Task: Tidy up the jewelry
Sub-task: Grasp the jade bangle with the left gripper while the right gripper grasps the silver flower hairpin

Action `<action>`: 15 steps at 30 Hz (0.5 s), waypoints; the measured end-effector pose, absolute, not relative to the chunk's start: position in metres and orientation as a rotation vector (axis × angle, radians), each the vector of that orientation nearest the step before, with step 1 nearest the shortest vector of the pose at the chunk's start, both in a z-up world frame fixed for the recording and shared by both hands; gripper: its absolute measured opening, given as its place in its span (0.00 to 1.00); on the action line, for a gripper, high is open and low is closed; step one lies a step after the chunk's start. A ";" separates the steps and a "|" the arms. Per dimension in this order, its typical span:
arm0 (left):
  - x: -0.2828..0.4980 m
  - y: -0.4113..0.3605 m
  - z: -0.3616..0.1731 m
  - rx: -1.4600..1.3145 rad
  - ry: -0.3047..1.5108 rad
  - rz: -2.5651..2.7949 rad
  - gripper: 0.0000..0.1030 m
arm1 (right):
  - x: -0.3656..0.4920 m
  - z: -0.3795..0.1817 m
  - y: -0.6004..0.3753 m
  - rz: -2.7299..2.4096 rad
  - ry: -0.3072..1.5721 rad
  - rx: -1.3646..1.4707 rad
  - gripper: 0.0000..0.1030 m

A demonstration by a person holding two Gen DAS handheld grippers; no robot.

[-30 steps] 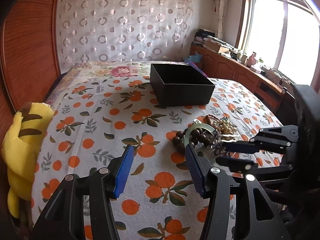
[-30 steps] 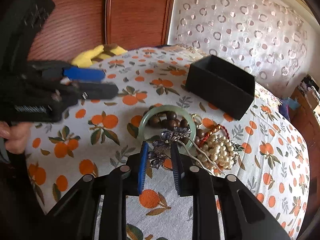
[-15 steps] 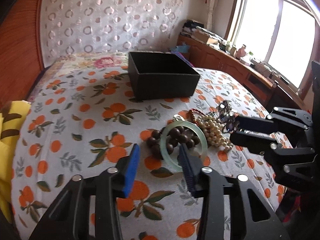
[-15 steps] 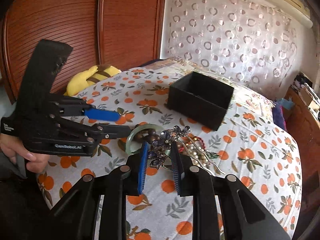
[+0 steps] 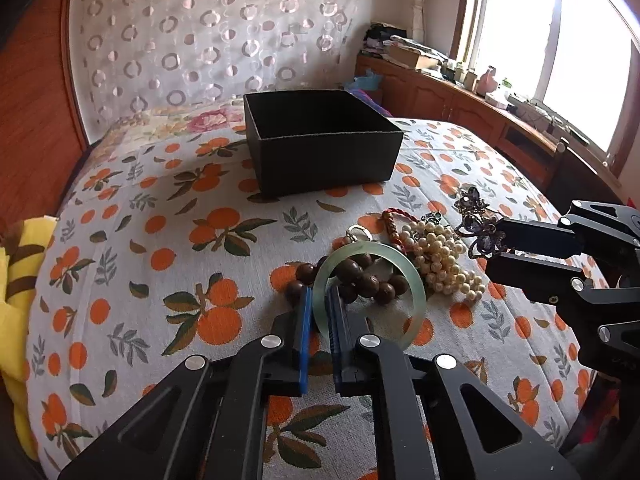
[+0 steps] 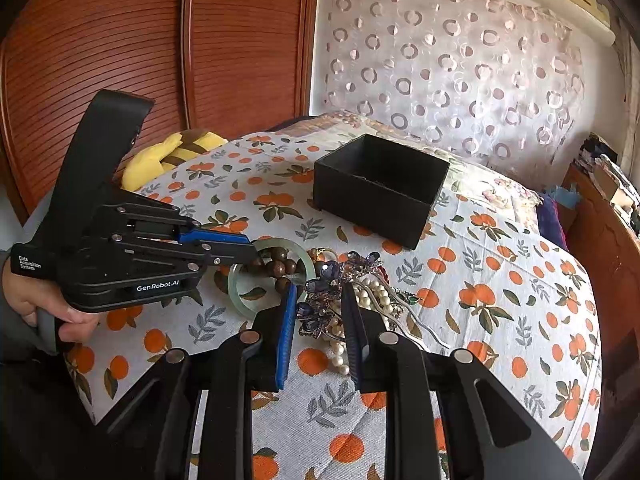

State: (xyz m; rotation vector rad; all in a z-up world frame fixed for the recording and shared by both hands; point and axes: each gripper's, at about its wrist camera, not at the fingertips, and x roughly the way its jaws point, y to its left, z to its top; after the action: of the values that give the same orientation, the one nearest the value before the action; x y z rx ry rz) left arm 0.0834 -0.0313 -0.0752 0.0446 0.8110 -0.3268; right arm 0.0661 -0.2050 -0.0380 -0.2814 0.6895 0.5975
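Observation:
On the orange-print bedspread (image 5: 160, 240) lies a jewelry pile: a pale green jade bangle (image 5: 416, 292) over dark wooden beads (image 5: 360, 276), a pearl strand (image 5: 440, 260) and a red cord bracelet (image 5: 390, 220). My left gripper (image 5: 320, 304) is shut on the bangle's near rim, one pad inside the ring and one outside. My right gripper (image 6: 319, 308) is shut on a purple jewelled hair ornament (image 6: 324, 300), held just above the pearls; the ornament (image 5: 480, 224) also shows in the left wrist view. An open black box (image 5: 320, 140) stands behind the pile.
A yellow plush toy (image 5: 16, 280) lies at the bed's left edge, by the wooden wardrobe (image 6: 120, 60). A cluttered wooden cabinet (image 5: 460, 96) runs under the window on the right. A person's hand (image 6: 40, 304) grips the left gripper's handle.
My left gripper moved forward to the pile and closed on the jade bangle's rim. My right gripper rose slightly with the purple hair ornament still in its pads.

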 end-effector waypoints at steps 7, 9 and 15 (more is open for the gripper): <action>0.079 -0.030 -0.070 0.053 0.783 -0.315 0.06 | 0.068 -0.038 -0.206 0.591 0.692 -0.278 0.24; 0.078 -0.030 -0.069 0.054 0.775 -0.309 0.06 | 0.069 -0.038 -0.207 0.589 0.692 -0.276 0.24; 0.072 -0.024 -0.054 0.027 0.723 -0.294 0.05 | 0.070 -0.037 -0.209 0.584 0.690 -0.274 0.24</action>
State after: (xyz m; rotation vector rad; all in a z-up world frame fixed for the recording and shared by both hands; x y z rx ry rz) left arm 0.0718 -0.0240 -0.0539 0.0273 0.7230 -0.2941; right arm 0.0705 -0.2087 -0.0370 -0.2736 0.6899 0.5845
